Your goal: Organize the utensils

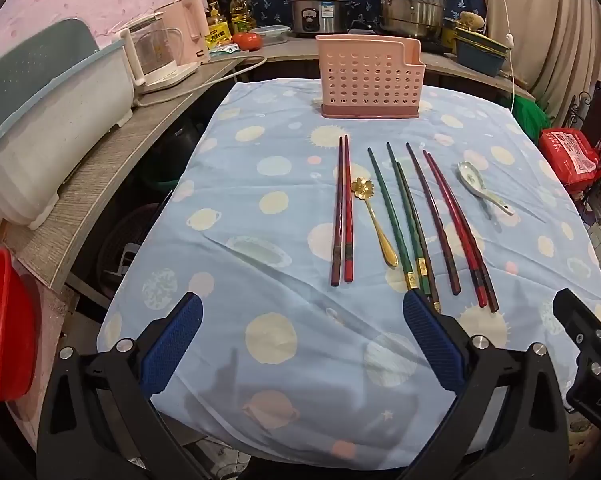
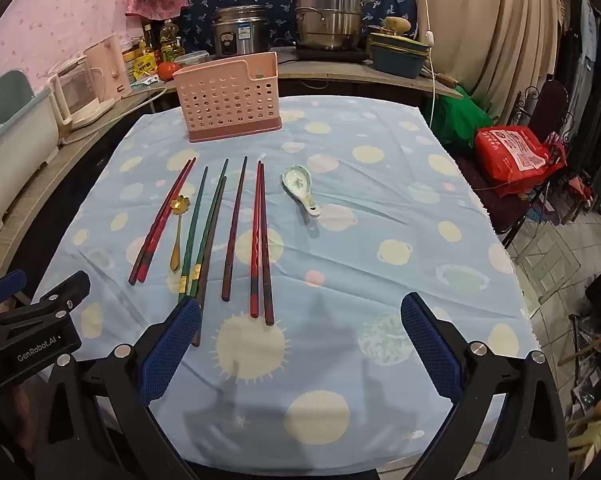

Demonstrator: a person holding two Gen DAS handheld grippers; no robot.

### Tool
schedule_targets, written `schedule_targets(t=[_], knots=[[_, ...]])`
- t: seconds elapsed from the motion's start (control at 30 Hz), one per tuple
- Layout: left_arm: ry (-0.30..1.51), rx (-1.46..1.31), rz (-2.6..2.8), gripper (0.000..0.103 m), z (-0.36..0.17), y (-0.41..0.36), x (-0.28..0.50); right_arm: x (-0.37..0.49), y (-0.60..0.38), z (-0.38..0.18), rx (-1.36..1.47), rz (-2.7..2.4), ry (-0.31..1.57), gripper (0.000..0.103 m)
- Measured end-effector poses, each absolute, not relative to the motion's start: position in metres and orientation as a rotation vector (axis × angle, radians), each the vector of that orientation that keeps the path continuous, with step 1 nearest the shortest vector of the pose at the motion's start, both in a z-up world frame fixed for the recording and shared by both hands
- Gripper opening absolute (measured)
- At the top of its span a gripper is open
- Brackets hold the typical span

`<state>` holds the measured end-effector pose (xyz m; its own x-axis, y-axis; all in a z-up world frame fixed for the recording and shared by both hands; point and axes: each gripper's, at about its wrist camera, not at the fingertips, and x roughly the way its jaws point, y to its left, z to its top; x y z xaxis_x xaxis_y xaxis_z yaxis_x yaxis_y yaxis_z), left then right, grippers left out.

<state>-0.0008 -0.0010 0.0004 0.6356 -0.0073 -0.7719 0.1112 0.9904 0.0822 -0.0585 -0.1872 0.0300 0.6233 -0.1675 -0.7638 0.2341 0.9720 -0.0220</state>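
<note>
Lying on bench cloth (image 1: 284, 320): 8 chopsticks (image 1: 342, 216), 1 gold spoon (image 1: 374, 220), 1 ceramic spoon (image 1: 482, 188) | 1 pink holder (image 1: 370, 78) at far edge | bare cloth nearside | left gripper (image 1: 302, 344), right gripper (image 2: 300, 348): jaws spread, holding nothing.

A pink perforated utensil holder (image 1: 370, 76) is standing upright at the far end of the table. Nearer, utensils are lying flat in a row, handles pointing toward the near edge. At the left, a red-and-dark chopstick pair (image 1: 342, 212) is lying side by side. Just right of it a gold flower-bowled spoon (image 1: 374, 220) is resting, then green chopsticks (image 1: 404, 224) bunched together, then dark red chopsticks (image 1: 452, 224). Farthest right, a white ceramic spoon (image 1: 480, 186) is lying bowl up, apart from the rest.
</note>
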Motion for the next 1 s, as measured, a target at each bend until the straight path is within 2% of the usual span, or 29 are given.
schedule_targets(t=[1.0], knots=[[0.874, 0.123, -0.054, 0.096, 0.019, 0.006, -0.001, -0.063, -0.184, 0.049, 0.085, -0.216, 0.815, 0.096]])
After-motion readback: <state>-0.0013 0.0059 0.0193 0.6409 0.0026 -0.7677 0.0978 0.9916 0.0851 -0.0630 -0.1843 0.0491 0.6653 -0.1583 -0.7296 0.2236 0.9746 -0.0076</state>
